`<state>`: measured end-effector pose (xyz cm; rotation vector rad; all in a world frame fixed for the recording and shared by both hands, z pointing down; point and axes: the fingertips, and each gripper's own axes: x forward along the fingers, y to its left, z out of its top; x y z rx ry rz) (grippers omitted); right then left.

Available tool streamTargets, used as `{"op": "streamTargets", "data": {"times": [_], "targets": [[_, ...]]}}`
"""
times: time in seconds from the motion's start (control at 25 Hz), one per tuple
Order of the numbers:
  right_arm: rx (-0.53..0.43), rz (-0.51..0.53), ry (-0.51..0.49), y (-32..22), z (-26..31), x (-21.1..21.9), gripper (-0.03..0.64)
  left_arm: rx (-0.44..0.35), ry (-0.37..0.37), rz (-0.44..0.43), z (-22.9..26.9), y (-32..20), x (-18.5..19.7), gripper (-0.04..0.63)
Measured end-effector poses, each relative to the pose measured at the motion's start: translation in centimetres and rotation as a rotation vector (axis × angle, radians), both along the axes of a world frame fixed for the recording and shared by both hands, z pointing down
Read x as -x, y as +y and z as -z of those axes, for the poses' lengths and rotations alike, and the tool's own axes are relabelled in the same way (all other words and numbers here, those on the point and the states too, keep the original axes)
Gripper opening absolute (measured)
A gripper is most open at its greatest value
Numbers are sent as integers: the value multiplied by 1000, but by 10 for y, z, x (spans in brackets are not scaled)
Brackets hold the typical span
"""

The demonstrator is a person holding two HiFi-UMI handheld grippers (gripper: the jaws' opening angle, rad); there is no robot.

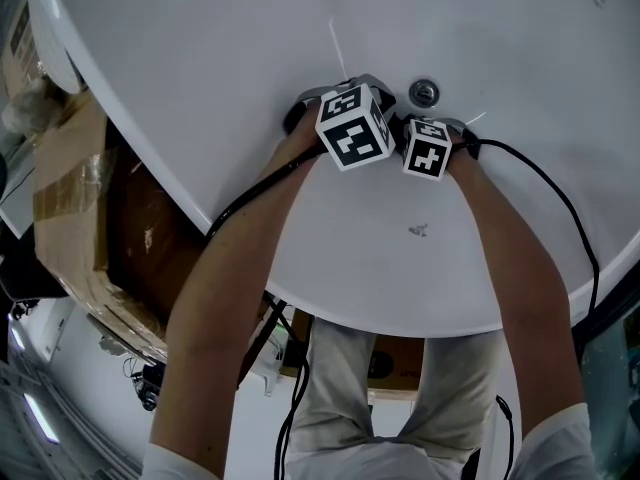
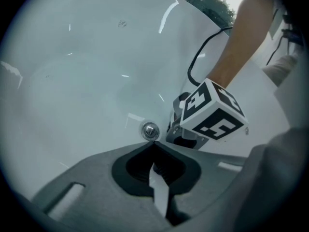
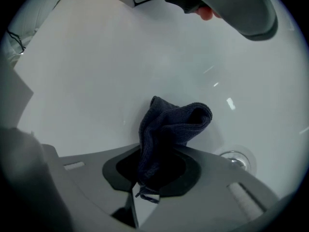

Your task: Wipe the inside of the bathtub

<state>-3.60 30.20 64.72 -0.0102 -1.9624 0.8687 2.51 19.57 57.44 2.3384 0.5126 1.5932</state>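
Right gripper (image 3: 155, 170): fingers clenched on dark cloth (image 3: 171, 127). The bunched end juts ahead toward the bathtub (image 3: 96, 71) floor, with the drain (image 3: 234, 157) just to its right. Left gripper (image 2: 152, 146): fingers closed, empty, close alongside. The wiping likely falls to the right.

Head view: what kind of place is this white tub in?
Probably a storeroom or workshop, not a finished bathroom. The white bathtub with its metal drain stands right beside taped cardboard boxes.
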Motion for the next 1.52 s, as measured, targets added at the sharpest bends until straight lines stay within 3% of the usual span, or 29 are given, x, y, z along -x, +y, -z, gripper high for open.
{"op": "streamTargets", "data": {"times": [0.2,0.52,1.04,1.52], "targets": [[16,64,-61,9,16,5,71,5,-14,-1,-1,1,4,-2],[12,95,-91,18,34,7,71,-7,-41,-110,-1,14,16,-2],[68,106,-158,47,81,9,71,73,-61,-116,20,50,13,-2],[59,218,-245,68,130,18,71,98,-61,-107,31,67,11,-2]]}}
